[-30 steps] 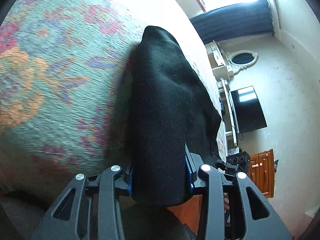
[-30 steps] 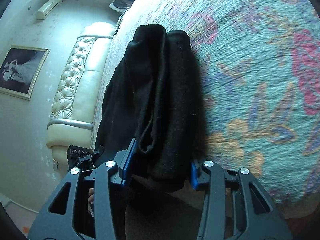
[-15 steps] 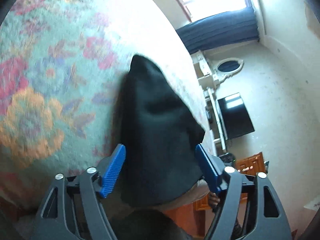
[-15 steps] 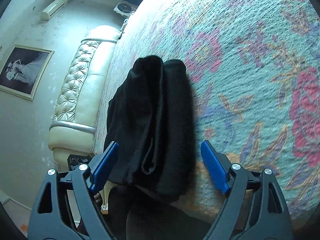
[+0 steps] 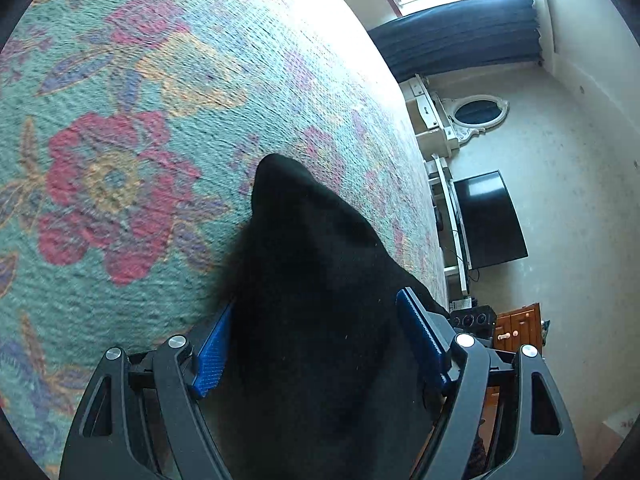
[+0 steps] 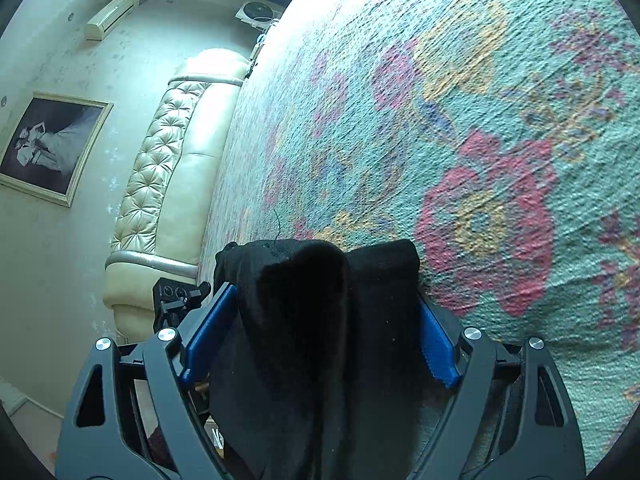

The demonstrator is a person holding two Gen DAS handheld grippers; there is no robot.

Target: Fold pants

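Note:
The black pants (image 5: 316,280) lie folded in a thick bundle on the floral bedspread (image 5: 120,160). In the left wrist view my left gripper (image 5: 320,340) is open, its blue pads (image 5: 212,356) standing on either side of one end of the bundle. In the right wrist view the pants (image 6: 320,320) show as stacked folds with a loose thread at the far edge. My right gripper (image 6: 320,328) is open too, its blue pads (image 6: 436,344) spread on either side of the other end. Whether the pads touch the cloth is unclear.
The bedspread (image 6: 480,160) stretches far ahead of both grippers. A tufted cream headboard (image 6: 168,184) lies to the right gripper's left. A dark TV (image 5: 488,220), a white dresser with mirror (image 5: 460,120) and a wooden cabinet (image 5: 516,328) stand beyond the bed's edge.
Both grippers were shut on the pants one second ago; they have opened and let go. Both have drawn back, so the bundle's far end sits lower in each view.

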